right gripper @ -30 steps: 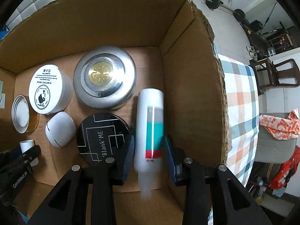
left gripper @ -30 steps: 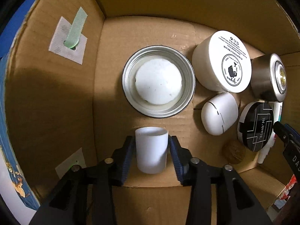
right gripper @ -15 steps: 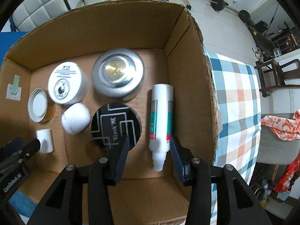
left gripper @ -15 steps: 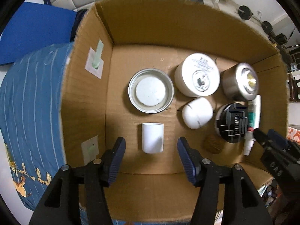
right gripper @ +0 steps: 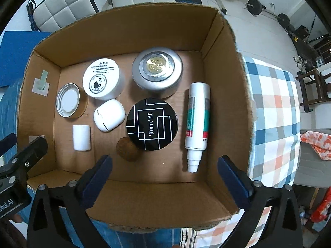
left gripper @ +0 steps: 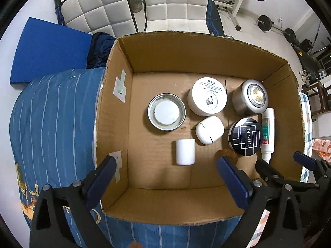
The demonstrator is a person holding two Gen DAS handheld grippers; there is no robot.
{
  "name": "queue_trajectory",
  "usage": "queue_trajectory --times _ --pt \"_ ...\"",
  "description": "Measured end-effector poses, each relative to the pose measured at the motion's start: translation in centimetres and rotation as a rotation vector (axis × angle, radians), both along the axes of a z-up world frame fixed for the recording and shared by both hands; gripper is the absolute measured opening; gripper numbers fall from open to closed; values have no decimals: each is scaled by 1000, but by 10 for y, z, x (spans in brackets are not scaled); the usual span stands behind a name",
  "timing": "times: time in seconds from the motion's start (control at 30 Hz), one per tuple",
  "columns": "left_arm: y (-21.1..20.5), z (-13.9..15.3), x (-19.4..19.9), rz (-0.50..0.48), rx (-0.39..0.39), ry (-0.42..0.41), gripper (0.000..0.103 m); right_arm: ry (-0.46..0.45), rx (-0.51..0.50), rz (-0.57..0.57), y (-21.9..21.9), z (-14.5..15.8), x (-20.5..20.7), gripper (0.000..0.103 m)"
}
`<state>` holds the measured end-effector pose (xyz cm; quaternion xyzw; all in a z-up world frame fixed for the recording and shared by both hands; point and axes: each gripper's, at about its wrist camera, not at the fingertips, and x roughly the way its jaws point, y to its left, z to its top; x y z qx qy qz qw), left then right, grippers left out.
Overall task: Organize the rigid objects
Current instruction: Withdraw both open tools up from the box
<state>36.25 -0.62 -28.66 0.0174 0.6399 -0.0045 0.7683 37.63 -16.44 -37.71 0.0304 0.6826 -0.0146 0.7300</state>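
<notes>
An open cardboard box (left gripper: 206, 49) (right gripper: 225, 78) holds the objects. A small white cylinder (left gripper: 185, 149) (right gripper: 81, 137) lies on its floor, below a metal lid (left gripper: 166, 112) (right gripper: 68, 100). A white spray bottle (right gripper: 197, 122) (left gripper: 267, 132) lies along the right wall. Beside it sit a black round tin (right gripper: 152, 124) (left gripper: 246, 136), a walnut (right gripper: 127, 148), a white oval case (right gripper: 109, 114), a white cream jar (right gripper: 102, 78) and a silver puck light (right gripper: 157, 70). My left gripper (left gripper: 165, 177) hovers above the cylinder, jaws opening, nothing between them. My right gripper (right gripper: 165, 173) hovers above the bottle, jaws opening, empty.
The box rests on a blue striped cloth (left gripper: 51, 124) at left and a checked cloth (right gripper: 275, 113) at right. A blue mat (left gripper: 47, 47), a white padded panel (left gripper: 107, 4), gym weights (right gripper: 254, 6) and dark chairs (right gripper: 312, 86) stand around.
Both grippers let go and spread wide: the left released the white cylinder, the right the spray bottle. Both rose out of the box, so the whole box now shows.
</notes>
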Motion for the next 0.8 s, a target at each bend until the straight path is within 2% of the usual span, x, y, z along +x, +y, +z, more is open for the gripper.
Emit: queue_trajectory --times 0.13,0.3,0.53,0.8 --pt "1 -5 -6 16 -7 -14 101 -17 7 -5 -4 9 -7 103" --pt "-1 13 -25 36 -24 -58 101 -61 22 -3 -10 31 -20 103" --pt "-11 74 -83 29 -29 -195 101 -204 16 -1 -16 90 -70 103" --pt "-15 136 -155 15 -23 -303 101 -317 61 13 -27 160 -154 103"
